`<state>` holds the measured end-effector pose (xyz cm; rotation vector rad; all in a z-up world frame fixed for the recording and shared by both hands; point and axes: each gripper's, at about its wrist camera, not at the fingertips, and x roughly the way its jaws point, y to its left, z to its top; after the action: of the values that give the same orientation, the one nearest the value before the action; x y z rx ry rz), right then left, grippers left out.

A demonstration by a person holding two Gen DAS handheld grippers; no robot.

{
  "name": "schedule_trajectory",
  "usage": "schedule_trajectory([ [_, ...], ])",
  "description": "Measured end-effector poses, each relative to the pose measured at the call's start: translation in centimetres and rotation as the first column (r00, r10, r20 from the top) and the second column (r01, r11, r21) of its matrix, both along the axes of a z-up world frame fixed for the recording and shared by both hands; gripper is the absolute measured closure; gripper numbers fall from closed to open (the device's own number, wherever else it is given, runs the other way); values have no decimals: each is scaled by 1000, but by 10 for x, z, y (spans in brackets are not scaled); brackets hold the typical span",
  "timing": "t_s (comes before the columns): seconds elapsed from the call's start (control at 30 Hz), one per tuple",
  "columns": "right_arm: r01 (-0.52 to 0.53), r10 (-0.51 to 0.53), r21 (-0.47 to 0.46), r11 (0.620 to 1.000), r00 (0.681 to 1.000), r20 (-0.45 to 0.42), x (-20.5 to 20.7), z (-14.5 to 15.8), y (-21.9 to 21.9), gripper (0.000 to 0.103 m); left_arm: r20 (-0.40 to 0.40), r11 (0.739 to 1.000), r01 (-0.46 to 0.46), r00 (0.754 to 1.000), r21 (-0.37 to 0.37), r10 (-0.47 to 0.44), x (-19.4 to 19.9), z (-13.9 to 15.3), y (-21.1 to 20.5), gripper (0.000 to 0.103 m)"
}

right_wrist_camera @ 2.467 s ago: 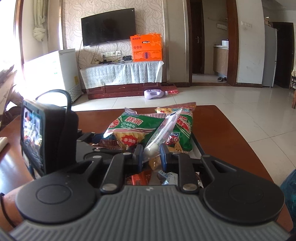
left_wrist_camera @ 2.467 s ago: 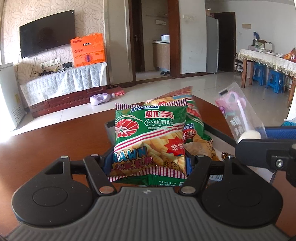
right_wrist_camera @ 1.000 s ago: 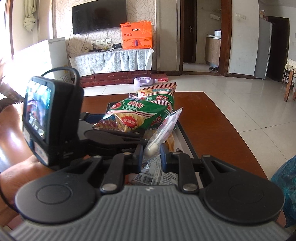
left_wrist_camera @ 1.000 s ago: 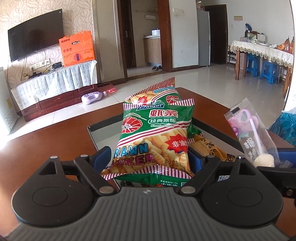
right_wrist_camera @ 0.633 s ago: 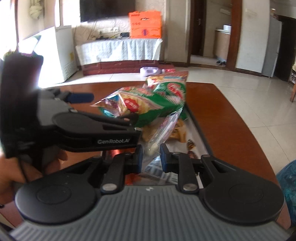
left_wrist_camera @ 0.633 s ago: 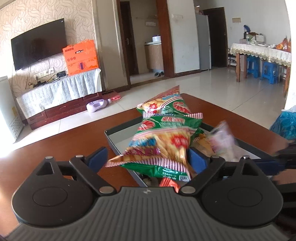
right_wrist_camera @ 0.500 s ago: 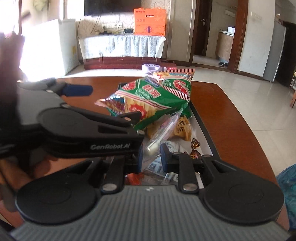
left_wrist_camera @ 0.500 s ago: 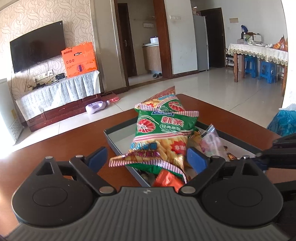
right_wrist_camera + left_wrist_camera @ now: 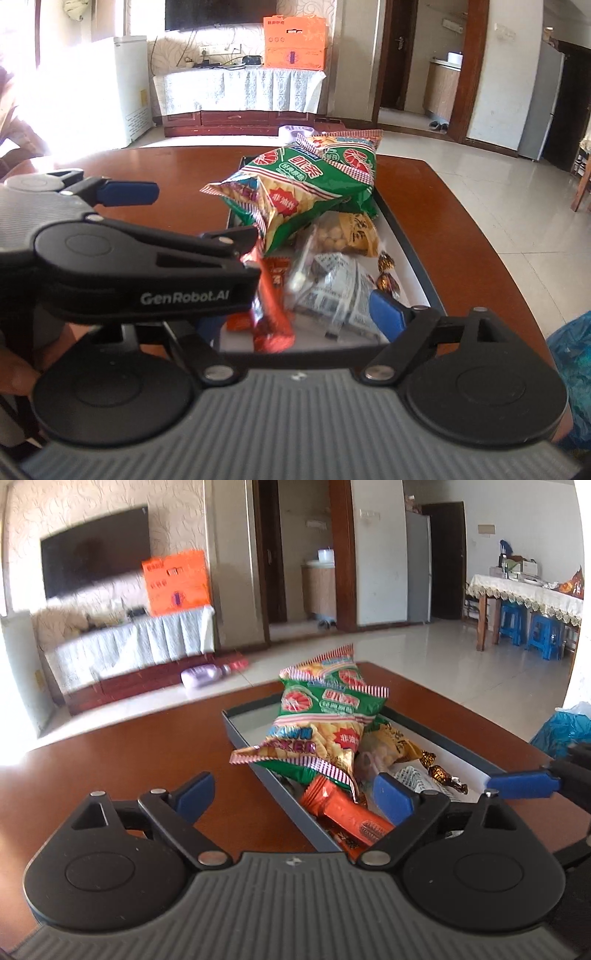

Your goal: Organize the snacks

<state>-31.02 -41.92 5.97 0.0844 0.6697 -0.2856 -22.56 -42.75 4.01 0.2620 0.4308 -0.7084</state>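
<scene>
A grey tray (image 9: 251, 744) (image 9: 417, 266) on the brown table holds the snacks. A green prawn cracker bag (image 9: 317, 731) (image 9: 295, 188) lies on top of a second like bag (image 9: 332, 668). Below them are an orange bar (image 9: 343, 812) (image 9: 273, 314), a clear lollipop packet (image 9: 306, 266), a yellow snack bag (image 9: 354, 230) and wrapped candies (image 9: 439, 771). My left gripper (image 9: 293, 794) is open and empty at the tray's near left edge. My right gripper (image 9: 295, 314) is open and empty over the tray's near end.
The brown table (image 9: 129, 760) spreads left of the tray. A blue plastic bag (image 9: 565, 731) (image 9: 572, 354) sits off the table's right side. The left gripper's body (image 9: 129, 266) fills the left of the right wrist view.
My left gripper has let go of the prawn cracker bag, which now lies in the tray. My right gripper has opened and released the lollipop packet into the tray. Both have drawn back.
</scene>
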Motion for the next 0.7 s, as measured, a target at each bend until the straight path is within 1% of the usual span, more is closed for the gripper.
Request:
schedule_trajectory([
  [0.07,19,-19,2,1000,1000,3,-12,1,4,19,37,1000,5,999,-5,-5,-13,5,6,5],
  [0.13,40,-41,10,999,999,8,-25,1,7,19,57,1000,16,998,-13,-15,-25,9,13,1],
  [0.23,79,-79,31,996,997,12,-41,2,9,19,77,1000,11,997,5,-12,-44,11,16,0],
  [0.3,102,-103,42,994,994,23,-50,5,10,19,81,1000,16,997,7,-16,-53,14,20,0],
  [0.37,115,-117,45,992,992,42,-60,11,14,19,74,999,33,997,-22,-31,-61,18,26,0],
  [0.47,126,-127,38,991,991,48,-74,16,20,18,63,996,60,996,-68,-55,-71,24,37,0],
  [0.5,127,-129,33,991,990,49,-79,17,22,18,71,995,63,996,-72,-58,-76,25,40,0],
  [0.6,130,-131,14,991,991,40,-90,21,29,18,89,997,59,995,-45,-55,-93,26,45,0],
  [0.7,140,-139,-6,990,990,35,-101,24,36,17,108,996,52,993,-69,-44,-109,29,56,0],
])
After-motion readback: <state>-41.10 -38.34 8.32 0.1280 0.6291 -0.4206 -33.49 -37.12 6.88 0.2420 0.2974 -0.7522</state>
